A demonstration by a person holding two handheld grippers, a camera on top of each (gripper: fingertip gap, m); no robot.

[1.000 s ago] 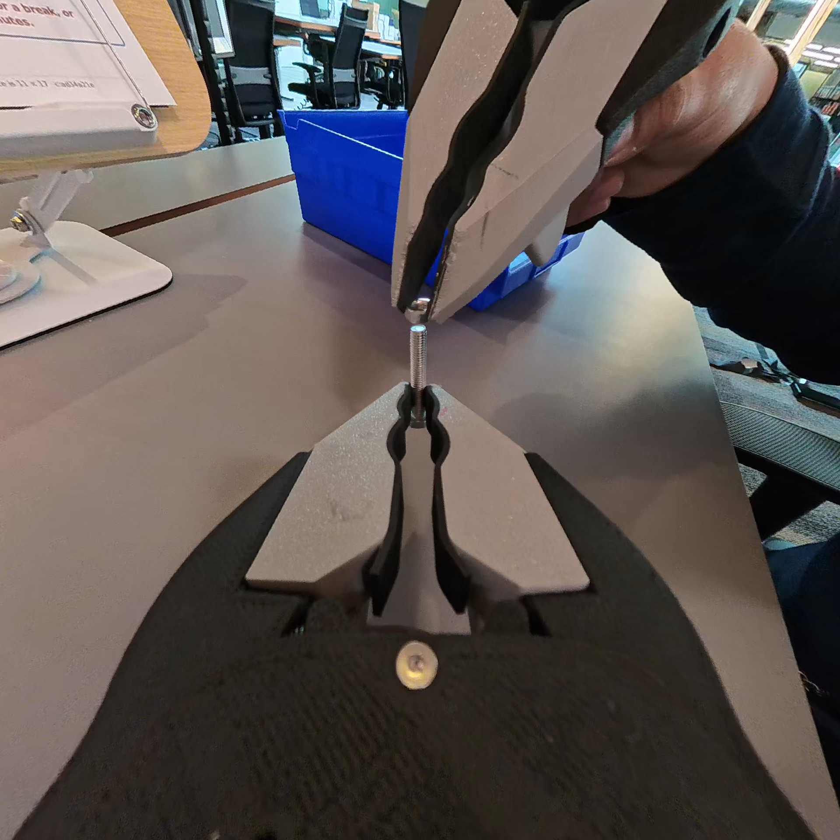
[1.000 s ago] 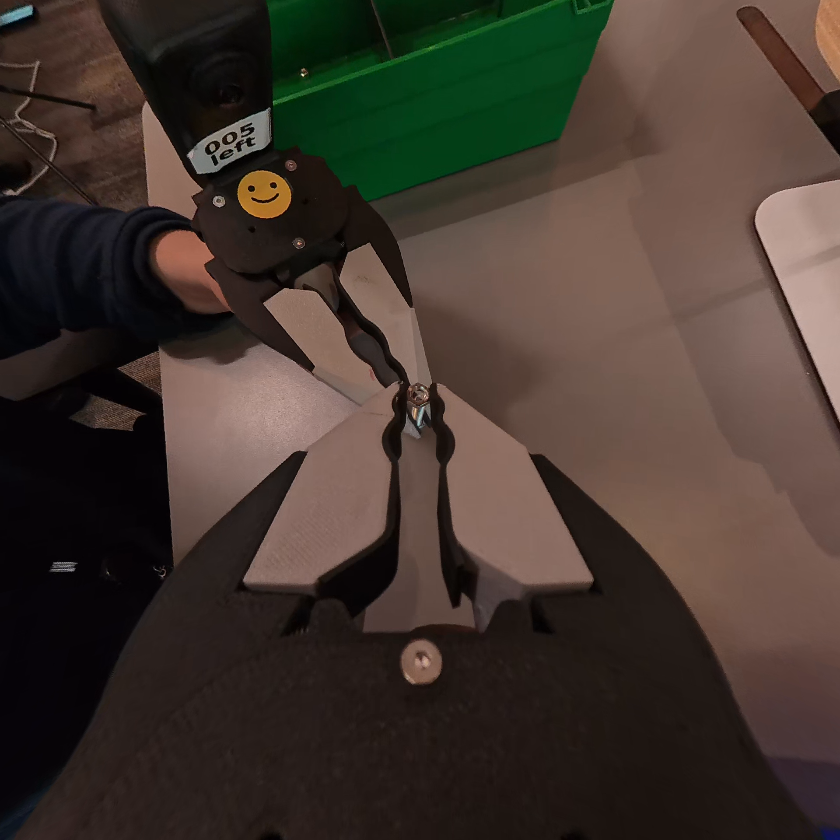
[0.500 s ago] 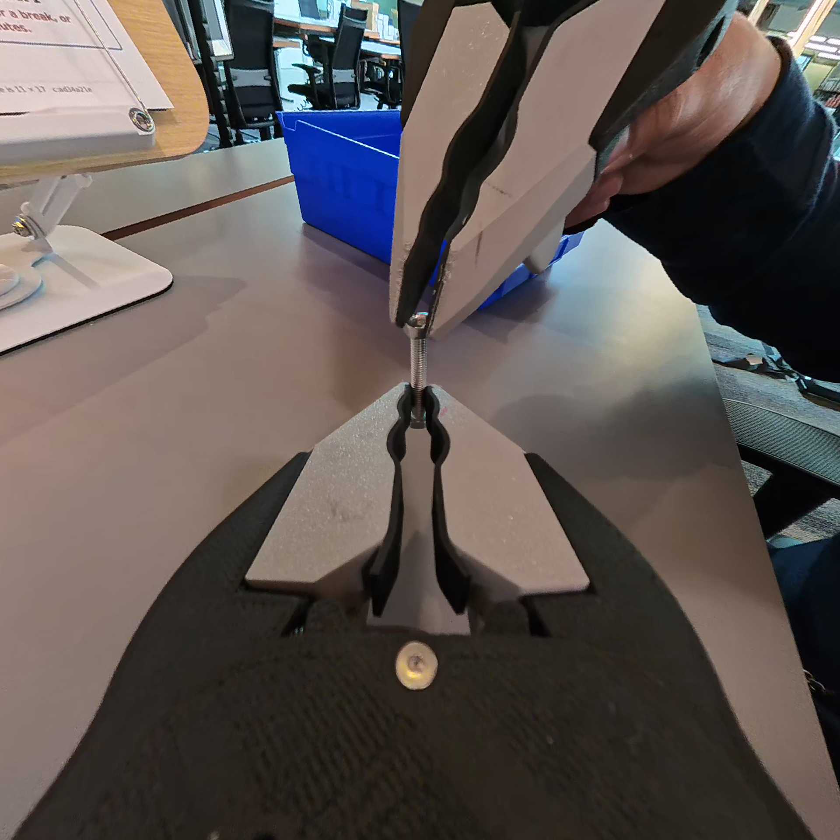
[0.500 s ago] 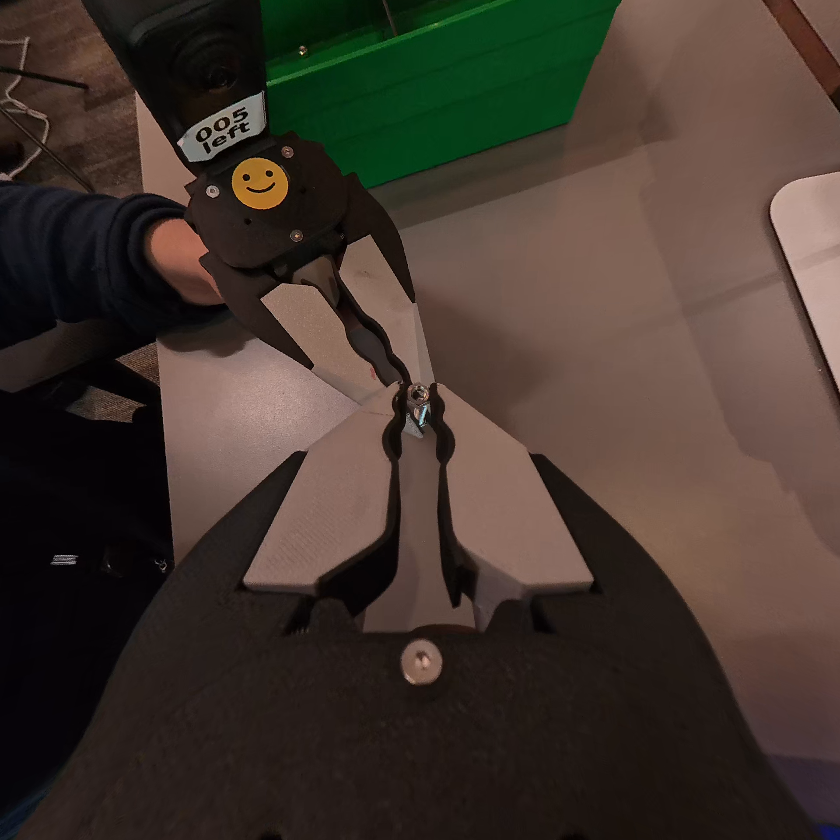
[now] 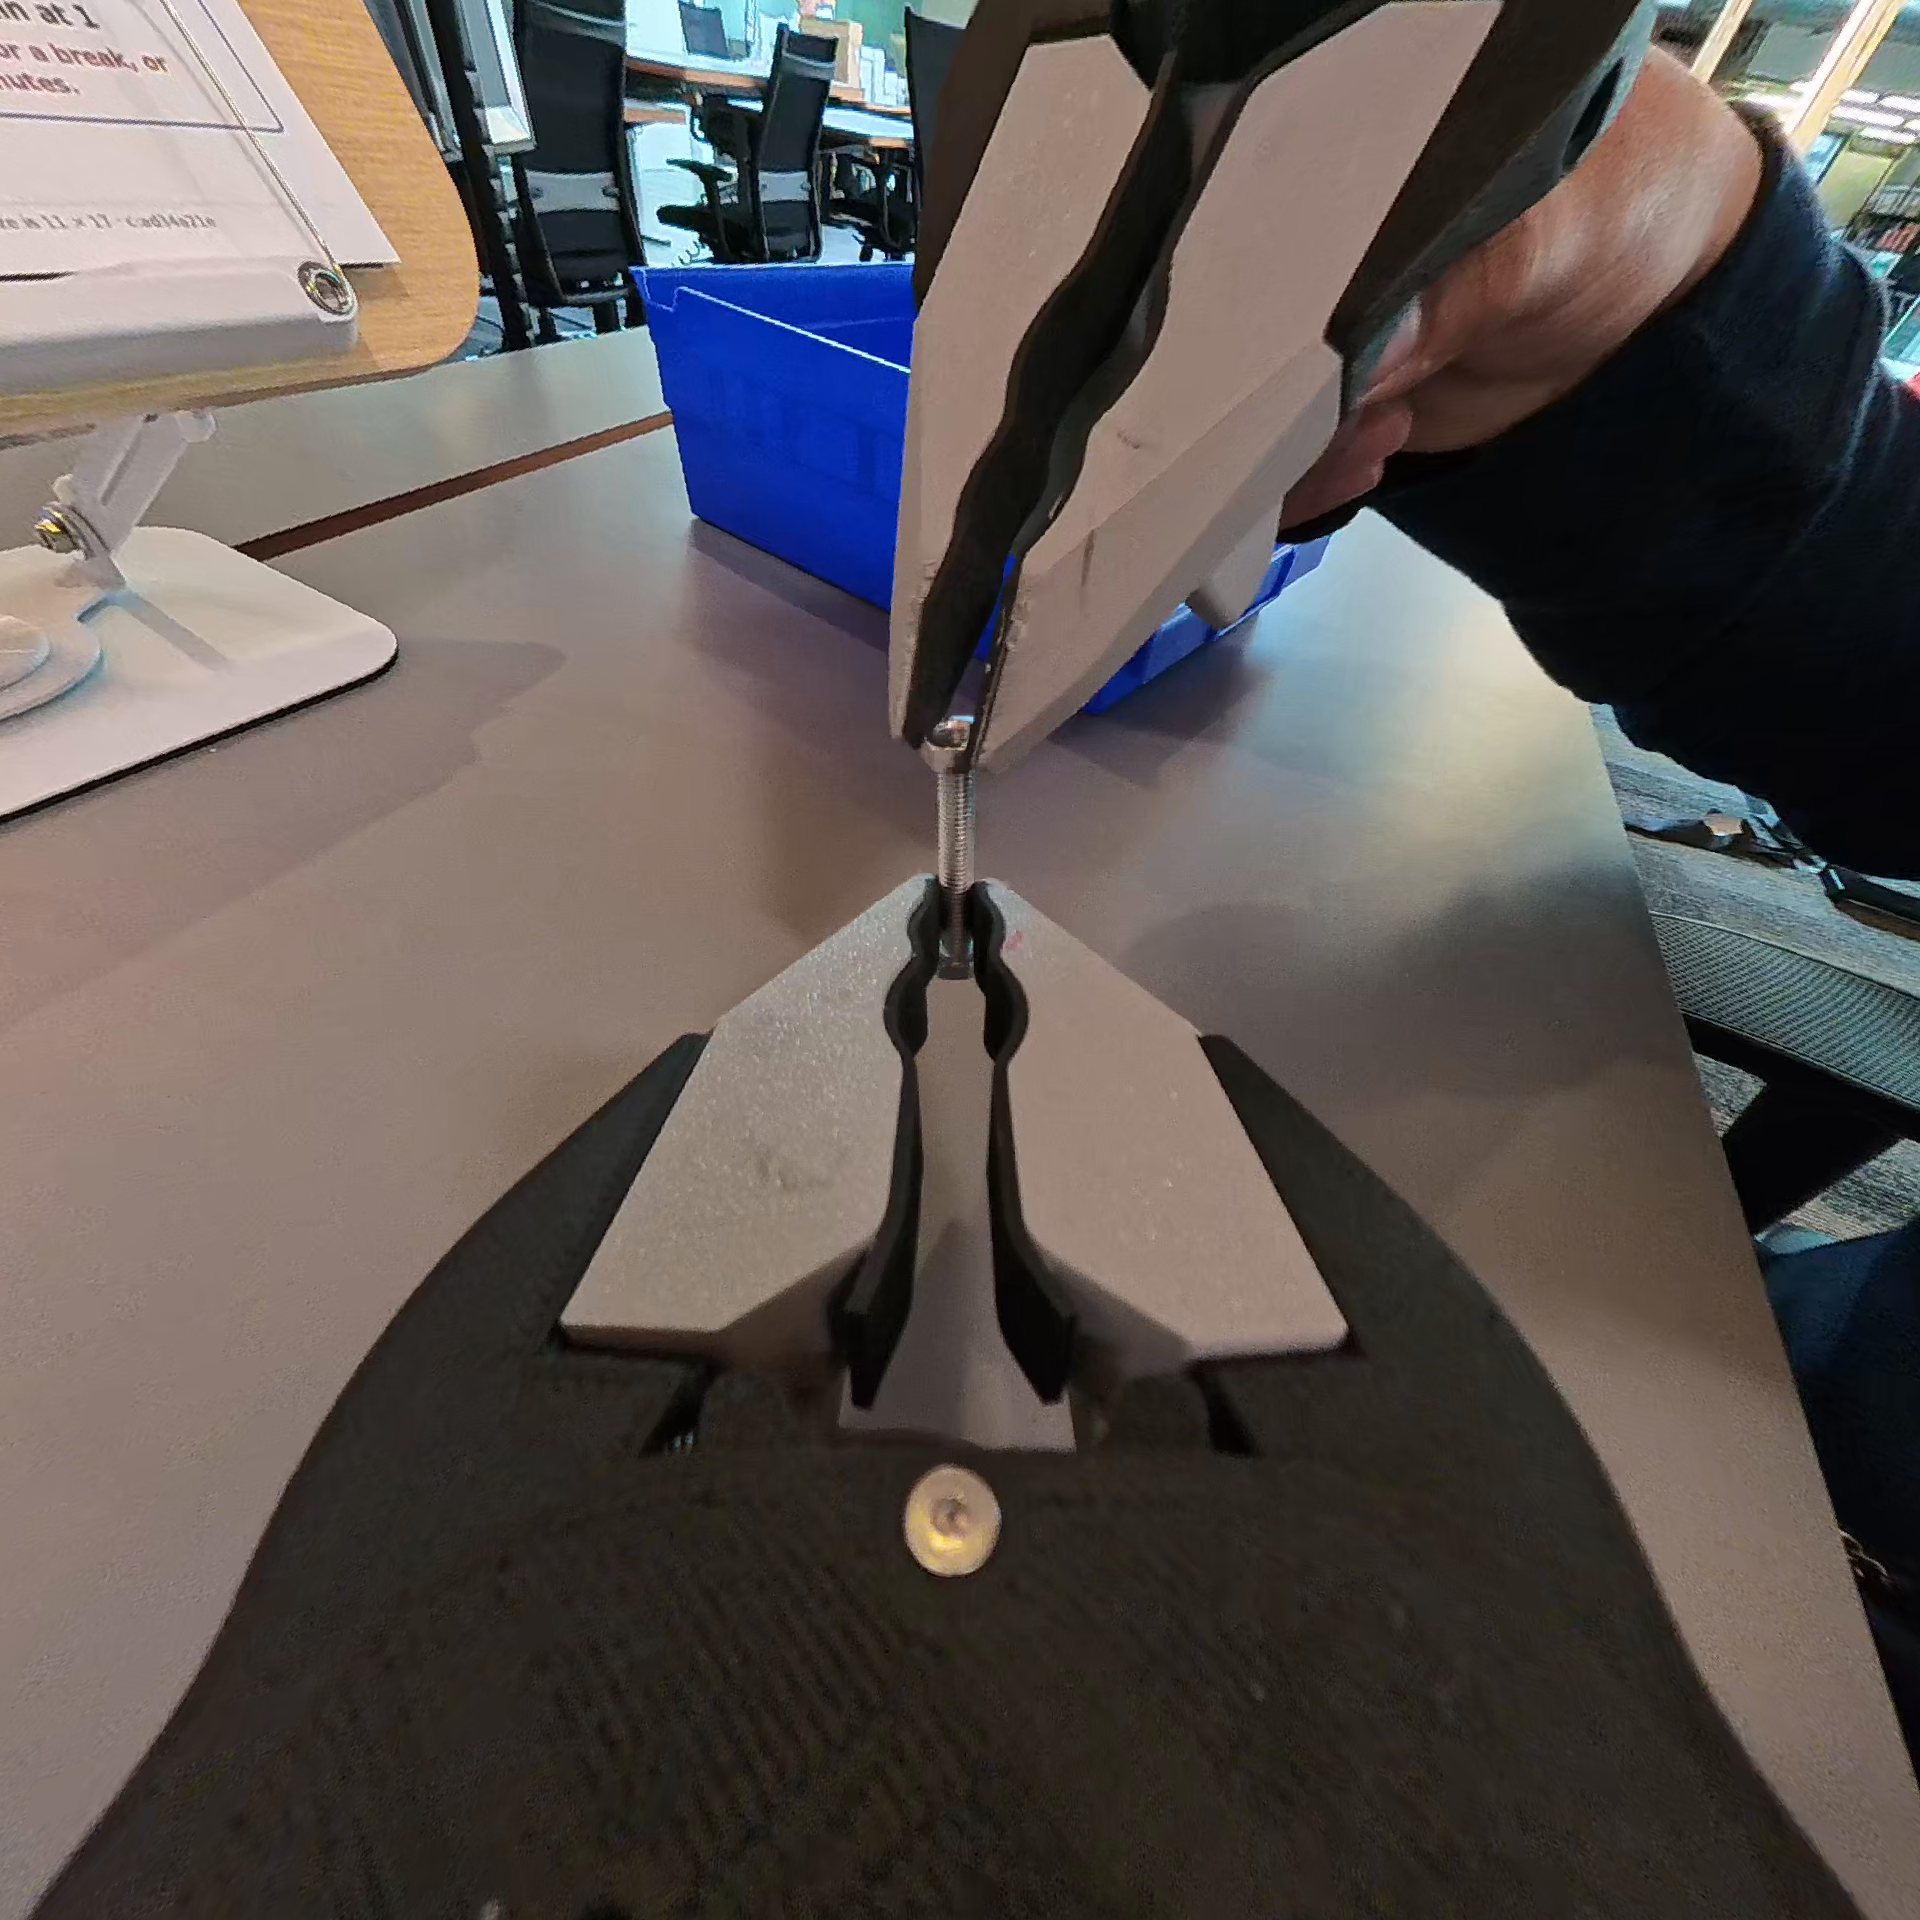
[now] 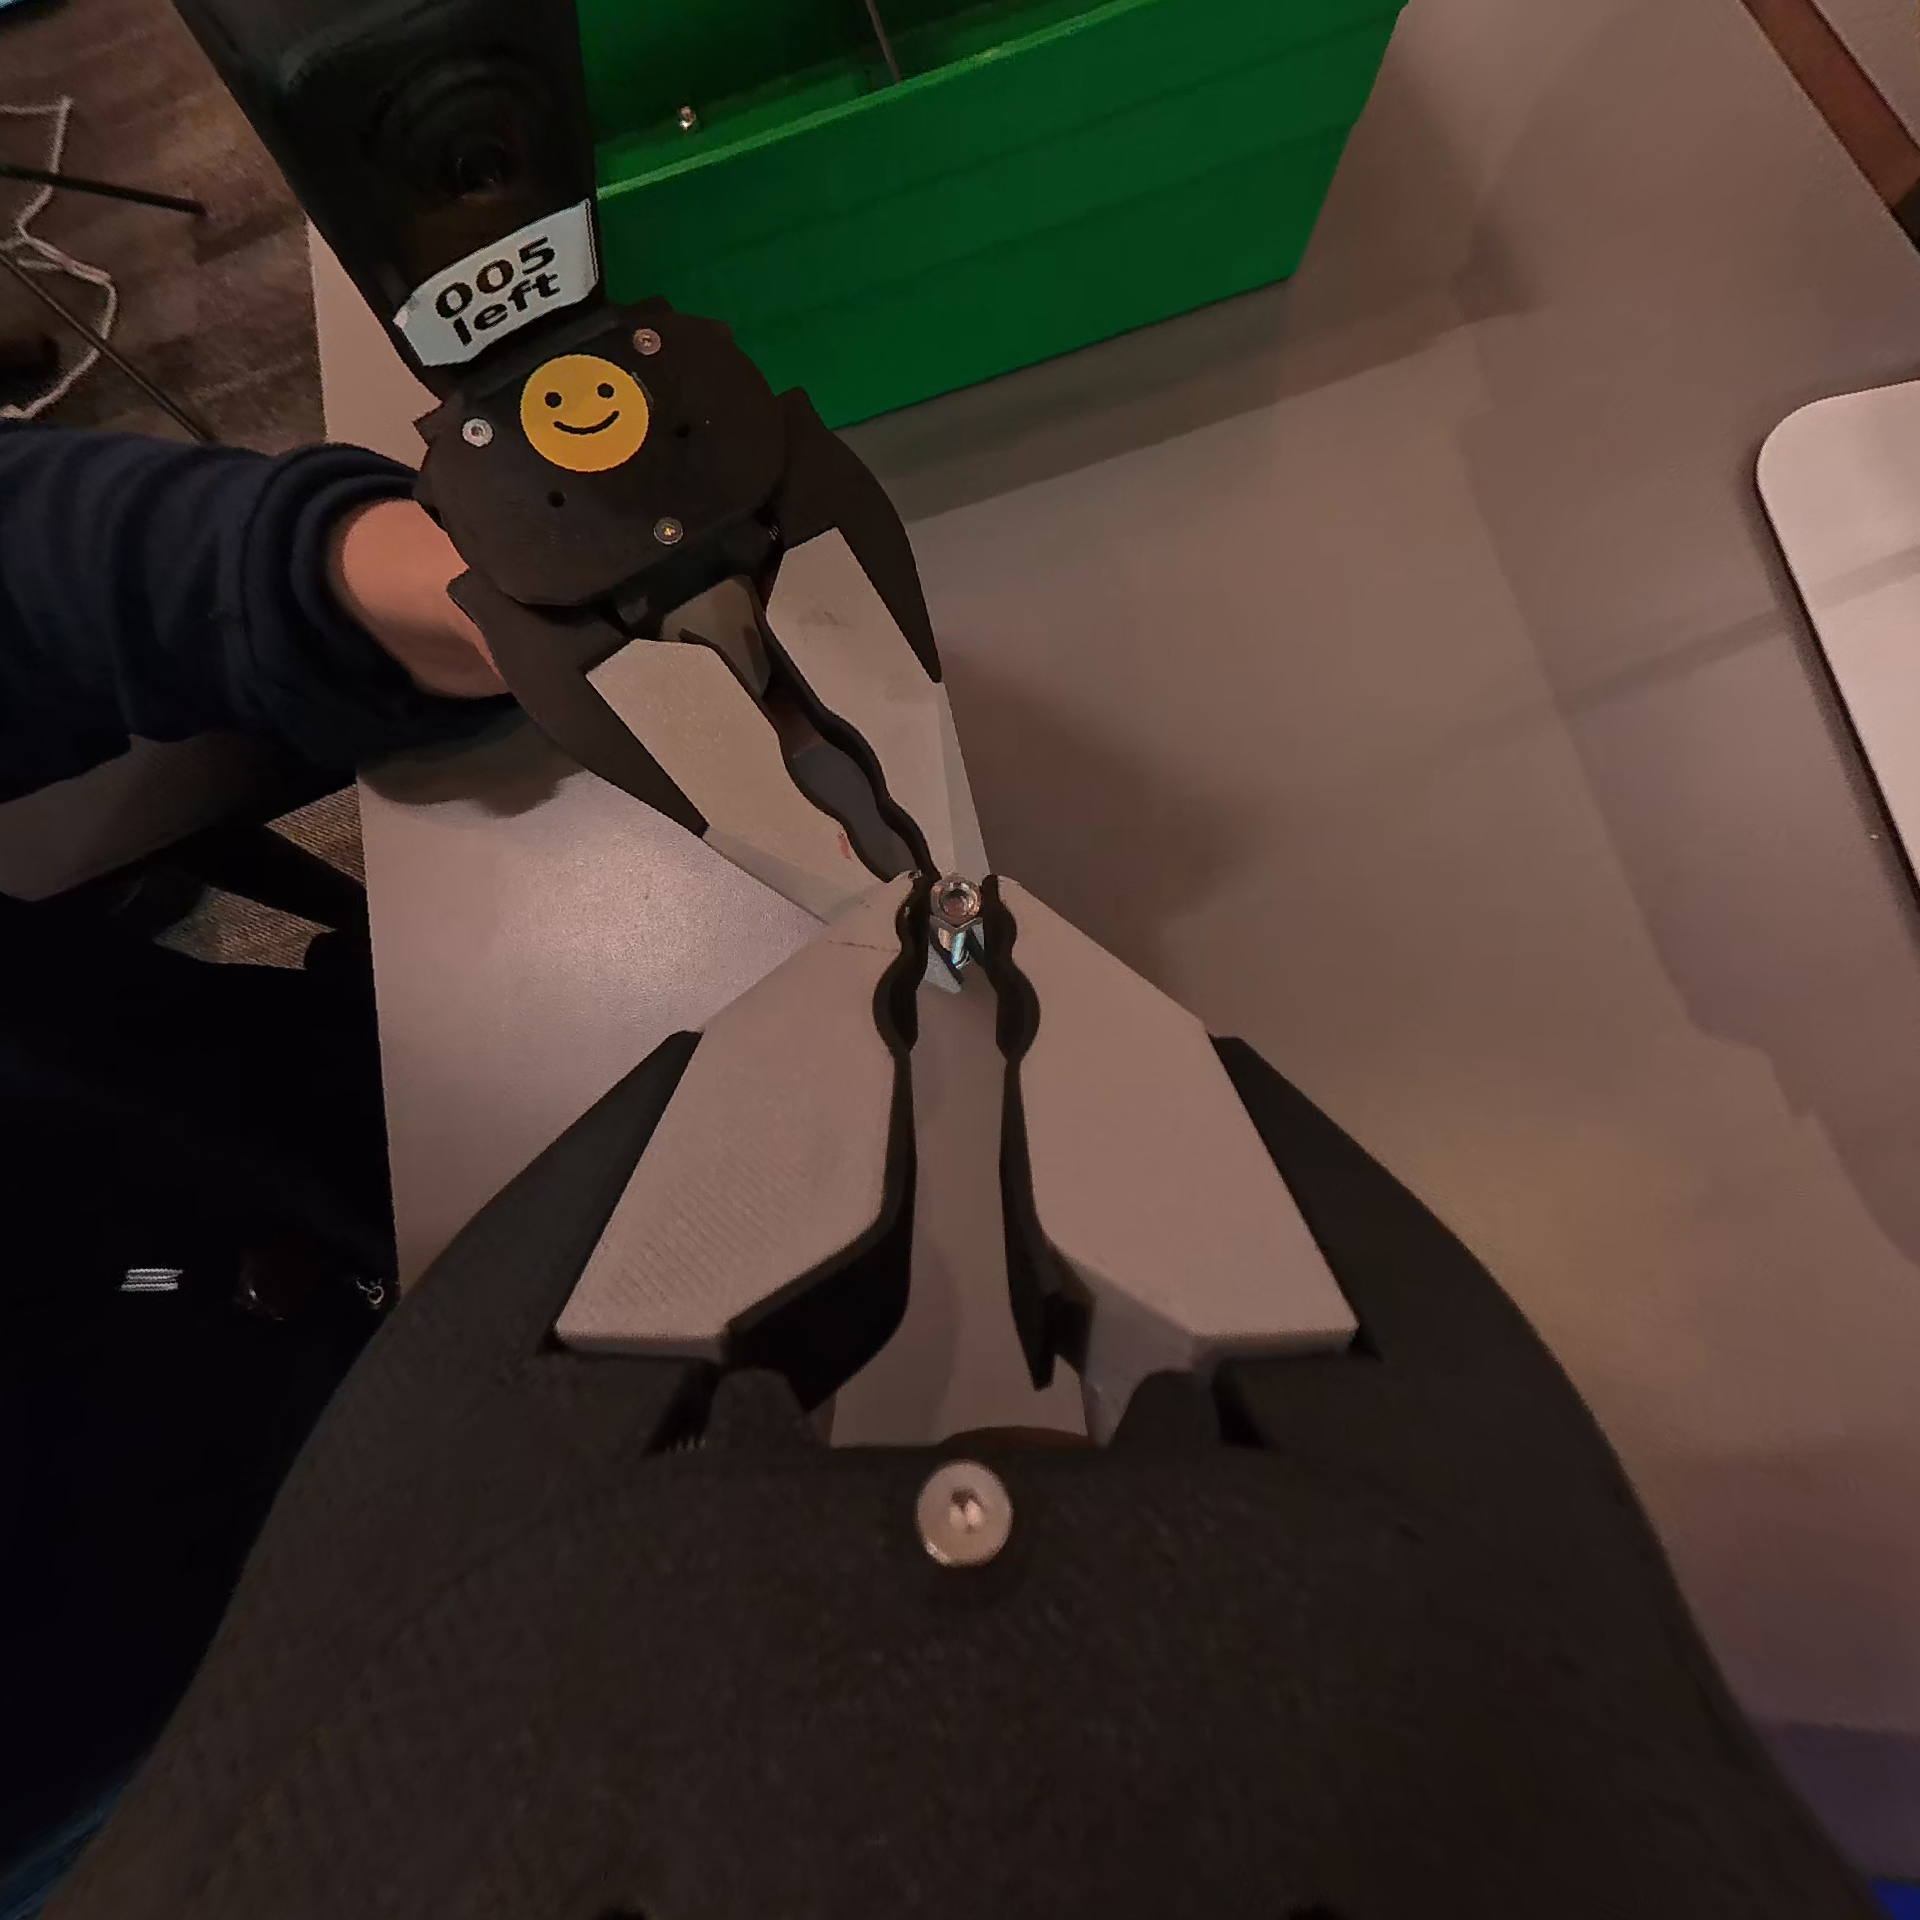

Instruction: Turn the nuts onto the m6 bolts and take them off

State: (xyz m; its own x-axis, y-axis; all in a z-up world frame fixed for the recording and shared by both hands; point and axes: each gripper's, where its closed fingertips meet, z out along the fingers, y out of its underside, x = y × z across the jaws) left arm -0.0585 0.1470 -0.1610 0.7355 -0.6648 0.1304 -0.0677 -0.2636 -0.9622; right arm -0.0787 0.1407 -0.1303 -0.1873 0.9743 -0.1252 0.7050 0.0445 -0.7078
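My left gripper [image 5: 953, 928] is shut on the lower end of a silver threaded bolt [image 5: 953, 821] and holds it upright above the grey table [image 5: 436, 831]. My right gripper [image 5: 951, 732] comes down from above and is shut on a silver hex nut [image 5: 950, 734] that sits on the bolt's top end. In the right wrist view the nut [image 6: 954, 902] shows between my right gripper's tips [image 6: 954, 914], with the bolt end just below it and the left gripper [image 6: 914, 862] reaching in from the upper left.
A blue bin [image 5: 790, 416] stands behind the right gripper. A green bin [image 6: 935, 166] stands at the table's far side in the right wrist view. A white stand base [image 5: 177, 665] with a board sits at the left. The table edge runs along the right. My left and right fingertips are right by each other.
My right gripper has come down with the nut from just above the bolt's tip onto the bolt's top end. The left gripper has held the bolt still.
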